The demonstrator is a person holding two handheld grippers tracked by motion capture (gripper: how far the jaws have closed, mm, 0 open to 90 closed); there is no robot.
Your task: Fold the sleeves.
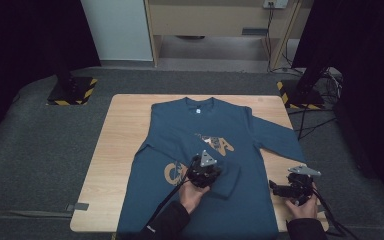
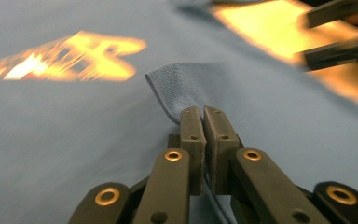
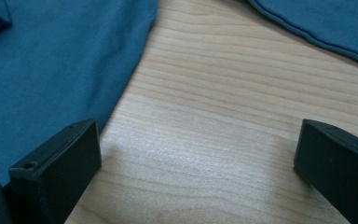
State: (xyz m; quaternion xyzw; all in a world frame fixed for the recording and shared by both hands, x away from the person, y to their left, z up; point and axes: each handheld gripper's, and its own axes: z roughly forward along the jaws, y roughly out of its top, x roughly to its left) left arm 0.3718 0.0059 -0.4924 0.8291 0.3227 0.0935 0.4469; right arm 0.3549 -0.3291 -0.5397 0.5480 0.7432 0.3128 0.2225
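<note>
**Visitor:** What is happening at the table (image 1: 100, 165)?

**Onlooker:** A dark blue long-sleeved shirt (image 1: 200, 132) lies flat on the wooden top, chest print facing up. Its left sleeve is folded in across the body. The left gripper (image 1: 211, 172) sits over the middle of the shirt, jaws pressed together on the ribbed sleeve cuff (image 2: 175, 86).

**Visitor:** And the other hand?

**Onlooker:** The right gripper (image 1: 280, 188) waits near the shirt's right edge, jaws spread wide over bare wood, holding nothing.

**Visitor:** Which step is this?

**Onlooker:** I judge it is folding the sleeve inward. Next the cuff needs laying down flat and releasing; then the right sleeve (image 1: 275, 136), spread out sideways, wants the same.
</note>
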